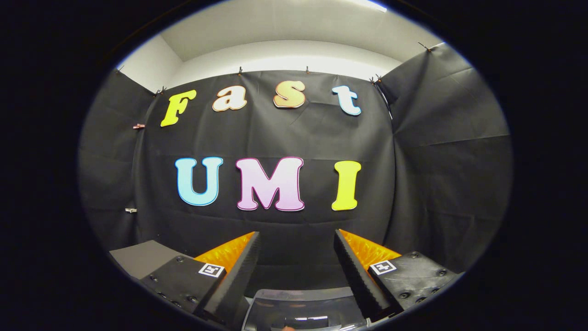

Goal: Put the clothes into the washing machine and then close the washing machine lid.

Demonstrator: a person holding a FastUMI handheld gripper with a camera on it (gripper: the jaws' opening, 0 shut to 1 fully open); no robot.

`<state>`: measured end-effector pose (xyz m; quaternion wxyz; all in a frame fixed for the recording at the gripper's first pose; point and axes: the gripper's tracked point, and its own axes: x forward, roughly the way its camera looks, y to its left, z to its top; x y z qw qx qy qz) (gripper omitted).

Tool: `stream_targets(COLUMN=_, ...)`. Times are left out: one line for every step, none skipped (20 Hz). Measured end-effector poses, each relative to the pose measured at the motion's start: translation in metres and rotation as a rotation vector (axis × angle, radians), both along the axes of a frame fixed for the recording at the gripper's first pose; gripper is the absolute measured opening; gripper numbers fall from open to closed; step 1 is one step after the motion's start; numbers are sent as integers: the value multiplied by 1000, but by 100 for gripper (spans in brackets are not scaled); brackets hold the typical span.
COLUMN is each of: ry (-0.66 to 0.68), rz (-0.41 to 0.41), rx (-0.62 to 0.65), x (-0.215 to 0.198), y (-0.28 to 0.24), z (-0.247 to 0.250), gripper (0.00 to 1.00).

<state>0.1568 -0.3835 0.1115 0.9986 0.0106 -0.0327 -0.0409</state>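
Gripper view: gripper (297, 239) held level, fingers spread wide w/ nothing between them, aimed at booth wall. Below and between the fingers sits a translucent lid (303, 305), prob. the washing machine's top; can't tell if it's down or raised. No clothes seen. Progress: scene fits either clothes yet to load or all done w/ lid closed. Lid's long axis runs across the fingers, side to side.

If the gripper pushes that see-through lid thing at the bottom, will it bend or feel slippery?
The clear, shiny plastic lid lies low between the open gripper fingers, untouched. It looks like moulded hard plastic with a firm rim, so it would probably stay stiff, not flop. Its glossy surface reflects light, so the fingers might slide on it. It looks thin, so probably light.
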Motion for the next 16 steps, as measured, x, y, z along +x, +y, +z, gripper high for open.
stream_targets(ry=1, rz=1, rx=3, x=0, y=1, z=-1, gripper=99)
stream_targets(ry=5, rz=-2, rx=-1, x=0, y=1, z=-2, gripper=99)
stream_targets(ry=6, rz=-5, rx=-6, x=0, y=1, z=-2, gripper=99)
stream_targets(ry=7, rz=-4, rx=-5, x=0, y=3, z=-3, gripper=99)
stream_targets(ry=7, rz=-6, rx=-2, x=0, y=3, z=-3, gripper=99)
stream_targets(ry=10, rz=-7, rx=0, x=1, y=3, z=-3, gripper=99)
stream_targets(ry=9, rz=-10, rx=3, x=0, y=3, z=-2, gripper=99)
stream_targets(ry=10, rz=-13, rx=2, x=0, y=3, z=-3, gripper=99)
stream_targets(ry=11, rz=-16, rx=1, x=0, y=2, z=-4, gripper=99)
stream_targets(ry=9, rz=-19, rx=0, x=1, y=2, z=-3, gripper=99)
stream_targets(ry=8, rz=-23, rx=3, x=0, y=0, z=-3, gripper=99)
stream_targets(ry=7, rz=-23, rx=4, x=1, y=1, z=-2, gripper=99)
stream_targets(ry=5, rz=-26, rx=2, x=1, y=0, z=-2, gripper=99)
stream_targets(ry=9, rz=-28, rx=-2, x=2, y=-1, z=-3, gripper=99)
stream_targets(ry=7, rz=-28, rx=-4, x=3, y=-1, z=-3, gripper=99)
stream_targets(ry=7, rz=-27, rx=-1, x=4, y=-1, z=-3, gripper=99)
